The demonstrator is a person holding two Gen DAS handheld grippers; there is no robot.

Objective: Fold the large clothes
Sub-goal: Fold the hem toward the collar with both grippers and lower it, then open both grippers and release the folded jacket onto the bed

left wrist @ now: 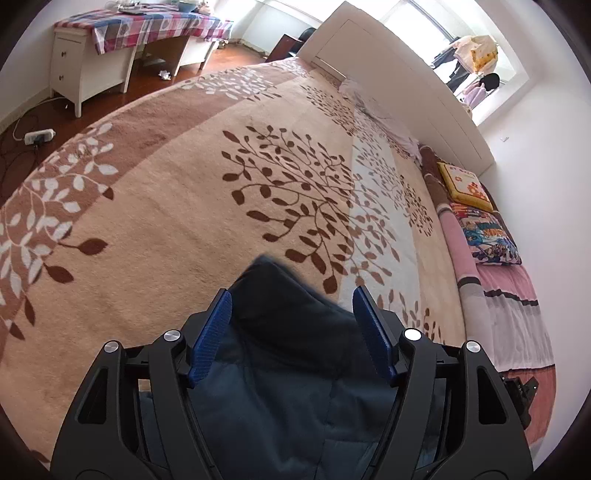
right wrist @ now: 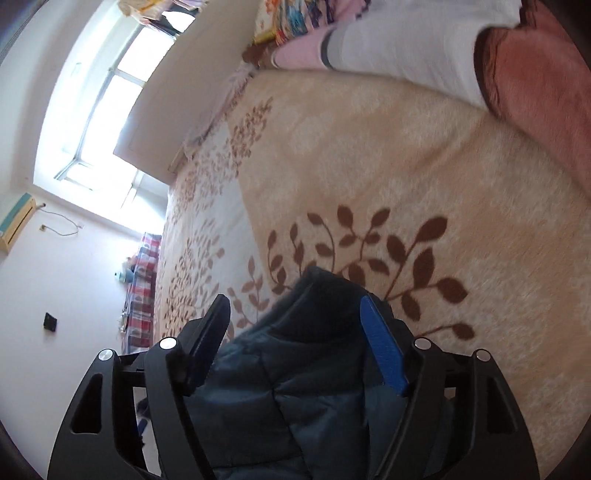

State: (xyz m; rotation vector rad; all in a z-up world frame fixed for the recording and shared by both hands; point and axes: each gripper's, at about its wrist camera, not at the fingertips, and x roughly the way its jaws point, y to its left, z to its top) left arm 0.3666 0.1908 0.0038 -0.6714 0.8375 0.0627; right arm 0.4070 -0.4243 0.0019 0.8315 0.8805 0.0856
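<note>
A quilted jacket (left wrist: 280, 369) is laid on the blanket (left wrist: 177, 206) covering the bed, between the parted jaws of each hand-held gripper. Pillows (left wrist: 480, 221) are stacked along the bed's right edge, by the wall; a table (left wrist: 147, 26) is set beyond the bed's far left.

Two hand-held grippers show, the left (left wrist: 291, 314) and the right (right wrist: 295, 321), each with two blue pads and one dark quilted garment (left wrist: 291, 369) between them. One bed (left wrist: 184, 206) carries one leaf-patterned blanket and two bright cushions (left wrist: 467, 184). Beyond stand one white desk (left wrist: 85, 62), one checked cloth and one power strip (left wrist: 38, 136).
</note>
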